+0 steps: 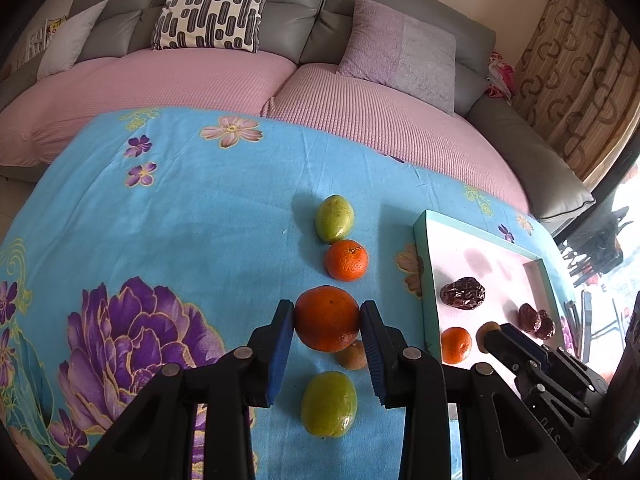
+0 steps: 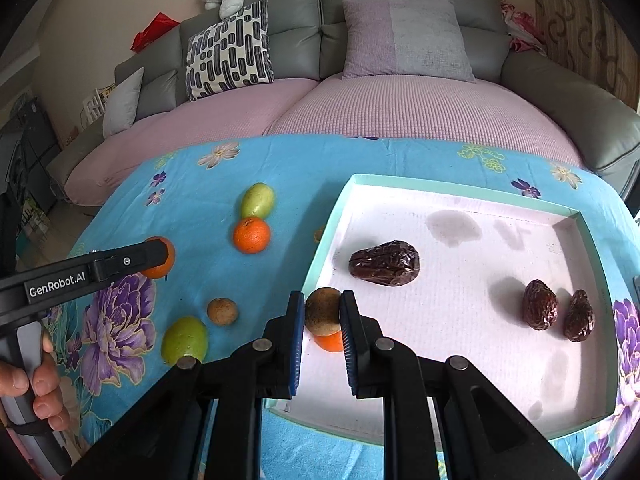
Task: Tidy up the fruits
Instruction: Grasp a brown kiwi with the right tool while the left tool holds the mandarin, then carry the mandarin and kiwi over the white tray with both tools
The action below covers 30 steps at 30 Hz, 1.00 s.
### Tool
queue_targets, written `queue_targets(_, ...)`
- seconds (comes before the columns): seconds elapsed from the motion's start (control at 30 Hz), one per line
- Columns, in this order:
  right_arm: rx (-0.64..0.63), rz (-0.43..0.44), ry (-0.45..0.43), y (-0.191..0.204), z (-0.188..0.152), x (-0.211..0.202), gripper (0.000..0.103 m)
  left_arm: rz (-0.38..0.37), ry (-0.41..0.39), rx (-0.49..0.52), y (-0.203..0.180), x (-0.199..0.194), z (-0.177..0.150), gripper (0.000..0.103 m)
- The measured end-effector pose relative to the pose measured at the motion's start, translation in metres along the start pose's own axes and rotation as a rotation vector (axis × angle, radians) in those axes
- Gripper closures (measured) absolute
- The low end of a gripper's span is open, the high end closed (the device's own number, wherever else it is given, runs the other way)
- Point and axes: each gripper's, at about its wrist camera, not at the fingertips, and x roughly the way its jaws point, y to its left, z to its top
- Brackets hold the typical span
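Left wrist view has the left tongs [image 1: 327, 322] pinching a large orange [image 1: 327, 317], the blue pads touching its two sides over the surface [image 1: 180, 220], which is covered by a blue flowered cloth. Whether the orange is lifted or resting on the cloth cannot be told. Beyond it a smaller orange [image 1: 346, 260] touches a green fruit [image 1: 334, 219] at the far end of the row. Nearer the camera, a small brown fruit [image 1: 352, 355] lies just under the held orange's right edge, and another green fruit [image 1: 329, 403] sits between the tong arms.

To the right stands a shallow teal-rimmed tray [image 1: 421, 264] with a pale floor. It holds a large dark date [image 1: 463, 293], two smaller dates [image 1: 536, 321] side by side and a small orange [image 1: 456, 345].

Right wrist view shows the right tongs [image 2: 322, 312] pressed onto a round brown fruit [image 2: 322, 311], held at the tray's near left corner, just above the tray orange [image 2: 330, 342], which is partly hidden behind it. The big date [image 2: 385, 263] lies further in; the pair of dates [image 2: 558, 311] sits toward the right wall [image 2: 596, 264].

On the cloth left of the tray, this view also shows the loose brown fruit [image 2: 222, 311] near a green fruit [image 2: 185, 340]. A person's hand [image 2: 34, 384] grips the handle of the left tool at the lower left edge.

Behind the surface runs a grey sofa [image 2: 400, 0] with pink covers and cushions
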Motion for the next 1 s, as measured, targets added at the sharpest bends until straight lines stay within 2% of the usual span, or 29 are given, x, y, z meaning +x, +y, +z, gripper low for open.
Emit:
queue_targets(0.33, 0.201, -0.170, -0.076, -0.078, -0.004, -0.039, 0.084, -0.074, 0.025, 0.133, -0.054, 0.005, -0.010, 0.067)
queue_targets(0.5, 0.280, -0.220, -0.108, -0.105, -0.008, -0.057, 0.084, -0.117, 0.050, 0.214, -0.088, 0.009, -0.021, 0.067)
queue_targets(0.67, 0.307, -0.238, -0.129, -0.116, -0.012, -0.073, 0.084, -0.194, 0.097, 0.282, -0.117, 0.016, -0.033, 0.067)
queue_targets(0.83, 0.328, -0.242, -0.132, -0.122, -0.013, -0.075, 0.084, -0.200, 0.136, 0.338, -0.141, 0.028, -0.045, 0.067)
queue_targets(1.0, 0.346, -0.246, -0.092, -0.128, -0.017, -0.066, 0.084, -0.203, 0.164, 0.360, -0.149, 0.037, -0.052, 0.067)
